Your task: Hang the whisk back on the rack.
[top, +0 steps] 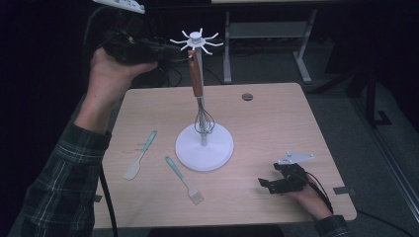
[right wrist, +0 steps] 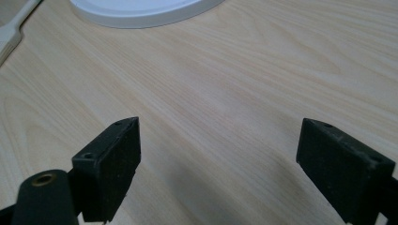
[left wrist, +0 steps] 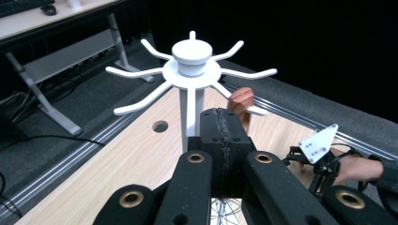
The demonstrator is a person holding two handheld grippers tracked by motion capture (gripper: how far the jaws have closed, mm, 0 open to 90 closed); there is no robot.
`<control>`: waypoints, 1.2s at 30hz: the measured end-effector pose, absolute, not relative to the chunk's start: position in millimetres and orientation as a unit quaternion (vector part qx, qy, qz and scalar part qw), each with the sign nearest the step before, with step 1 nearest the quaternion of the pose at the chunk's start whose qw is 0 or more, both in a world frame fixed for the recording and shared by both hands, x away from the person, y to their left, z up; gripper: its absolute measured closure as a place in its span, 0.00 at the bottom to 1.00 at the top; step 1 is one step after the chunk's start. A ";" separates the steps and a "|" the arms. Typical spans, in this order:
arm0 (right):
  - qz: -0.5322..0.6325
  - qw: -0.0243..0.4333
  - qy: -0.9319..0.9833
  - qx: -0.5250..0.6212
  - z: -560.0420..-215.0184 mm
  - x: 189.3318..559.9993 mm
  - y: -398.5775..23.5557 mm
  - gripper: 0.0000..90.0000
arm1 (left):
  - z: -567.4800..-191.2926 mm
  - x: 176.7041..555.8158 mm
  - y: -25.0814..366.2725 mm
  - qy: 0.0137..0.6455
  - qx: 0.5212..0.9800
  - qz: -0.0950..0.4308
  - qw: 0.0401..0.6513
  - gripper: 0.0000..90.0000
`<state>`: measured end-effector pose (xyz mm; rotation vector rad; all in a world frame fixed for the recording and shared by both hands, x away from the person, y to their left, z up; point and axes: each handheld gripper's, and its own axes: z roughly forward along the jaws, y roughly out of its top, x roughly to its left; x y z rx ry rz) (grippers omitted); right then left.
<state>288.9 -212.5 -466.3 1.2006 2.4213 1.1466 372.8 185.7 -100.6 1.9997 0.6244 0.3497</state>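
A white utensil stand point(top: 204, 146) with hooked arms at its top point(left wrist: 191, 56) rises from the middle of the table. A whisk with a brown wooden handle point(top: 196, 76) hangs upright beside the pole, its handle top point(left wrist: 241, 99) just past my left jaws. A hand holds my left gripper point(top: 178, 49) level at the height of the hooks. Its jaws point(left wrist: 220, 112) are pressed together, and I see nothing between the pads. My right gripper point(top: 269, 183) rests low at the front right, open over bare wood point(right wrist: 220, 154).
A teal-handled spatula point(top: 141, 158) and a teal-handled brush point(top: 183, 180) lie left and front of the stand base. A cable hole point(top: 247, 97) sits near the far edge. Desk legs stand on the dark floor beyond the table.
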 end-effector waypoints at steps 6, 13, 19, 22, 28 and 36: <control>0.388 0.102 0.820 0.408 -466.6 289.5 -213.3 0.15 | -102.0 377.7 189.5 0.266 0.819 0.152 0.485 1.00; 0.388 0.101 0.821 0.406 -466.8 289.6 -212.3 0.15 | -104.6 387.1 196.2 0.279 0.814 0.160 0.484 1.00; 0.387 0.102 0.821 0.407 -467.3 290.2 -212.7 0.15 | -106.3 394.2 198.1 0.283 0.809 0.161 0.488 1.00; 0.388 0.101 0.821 0.407 -467.1 289.9 -212.6 0.15 | -106.8 394.3 199.0 0.284 0.808 0.162 0.489 1.00; 0.387 0.100 0.821 0.407 -467.4 290.0 -212.4 0.15 | -109.5 385.8 206.1 0.285 0.808 0.163 0.489 1.00; 0.388 0.101 0.821 0.407 -467.5 290.1 -211.4 0.15 | -121.0 369.3 217.8 0.283 0.812 0.163 0.485 1.00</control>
